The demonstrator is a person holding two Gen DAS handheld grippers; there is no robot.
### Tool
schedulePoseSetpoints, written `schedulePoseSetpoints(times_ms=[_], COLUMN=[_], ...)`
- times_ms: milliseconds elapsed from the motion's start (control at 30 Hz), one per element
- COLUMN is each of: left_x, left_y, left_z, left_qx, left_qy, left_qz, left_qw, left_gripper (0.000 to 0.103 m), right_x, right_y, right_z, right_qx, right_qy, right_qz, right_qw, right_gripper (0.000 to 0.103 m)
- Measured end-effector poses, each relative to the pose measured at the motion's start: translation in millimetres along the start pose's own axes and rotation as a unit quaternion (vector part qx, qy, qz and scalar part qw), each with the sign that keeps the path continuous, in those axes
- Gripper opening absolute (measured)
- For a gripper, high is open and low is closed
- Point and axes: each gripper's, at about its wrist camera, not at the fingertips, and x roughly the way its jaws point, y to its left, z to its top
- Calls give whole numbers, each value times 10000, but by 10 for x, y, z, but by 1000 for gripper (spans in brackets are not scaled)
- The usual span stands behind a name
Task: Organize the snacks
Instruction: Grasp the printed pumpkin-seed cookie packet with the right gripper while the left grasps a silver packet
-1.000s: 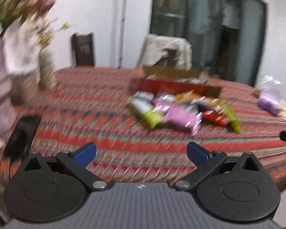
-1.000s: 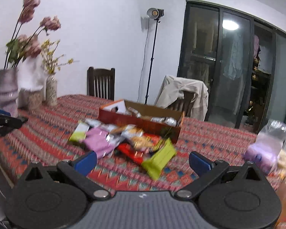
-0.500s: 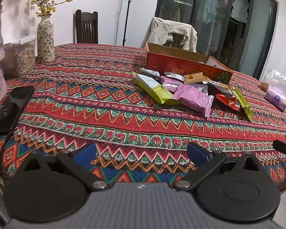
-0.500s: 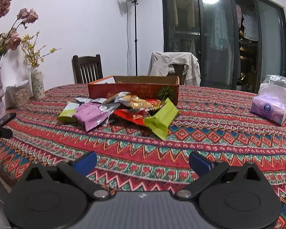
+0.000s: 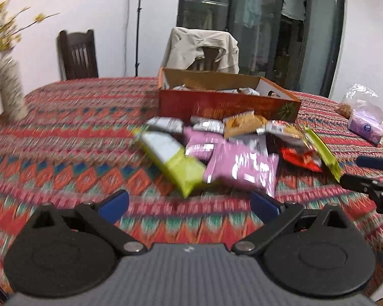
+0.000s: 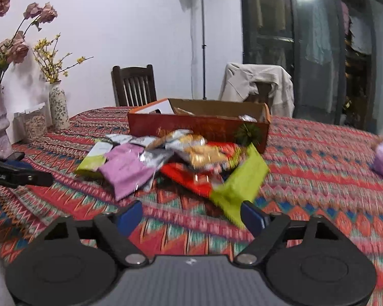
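While both views are smeared by motion blur, the patterned red cloth (image 5: 71,137) covering the surface reads clearly, and the open cardboard box (image 5: 227,102) standing on it serves as the landmark. Inside the box a few wrapped snacks show above the wall; what they are I cannot tell. Directly in front of the box, touching or nearly touching its near wall, lies the heap of snack packets (image 6: 171,160). In that heap the pink packet (image 5: 242,168) lies farthest out from the box, the white-and-lime packet (image 5: 173,158) just left of it, the plain lime-green packet (image 6: 240,181) at the right end, a red packet (image 6: 189,176) beside that. Left of the box, well apart, stand a speckled vase (image 6: 58,109) and a clear jar (image 6: 34,122). Right of the box, well apart, sits a pack of tissues (image 5: 365,125).

The left gripper (image 5: 189,201) has its jaws wide apart and empty, short of the heap. The right gripper (image 6: 191,215) has jaws that have just been closing, yet they stand apart with nothing gripped; the lime-green packet's near corner lies just ahead of its right finger.
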Motion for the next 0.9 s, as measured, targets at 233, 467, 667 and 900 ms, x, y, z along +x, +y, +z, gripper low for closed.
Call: schedulePoseSetpoints(times_ms=[233,467,667,900], left_x=[470,934,1462,1788], left_y=[-89,-367,-529,-623], left_z=[472,737,941,961], left_qx=[105,327,-99,-414], left_qy=[-72,105,520,682], left_qz=[-427,-813,-1116,-885], left_qw=[9990,9961,9923,9929], left_gripper=[102,84,75,75], right_x=[620,1279,1517,1375], right_y=[-95,-245,-397,-780], right_z=[477,696,702,642], right_qx=[-517,-520,-374,277], right_qy=[-76,378,666,226], right_qz=[174,835,1064,907], right_qw=[9985,9944,9914,9952], right_gripper=[81,74,49,48])
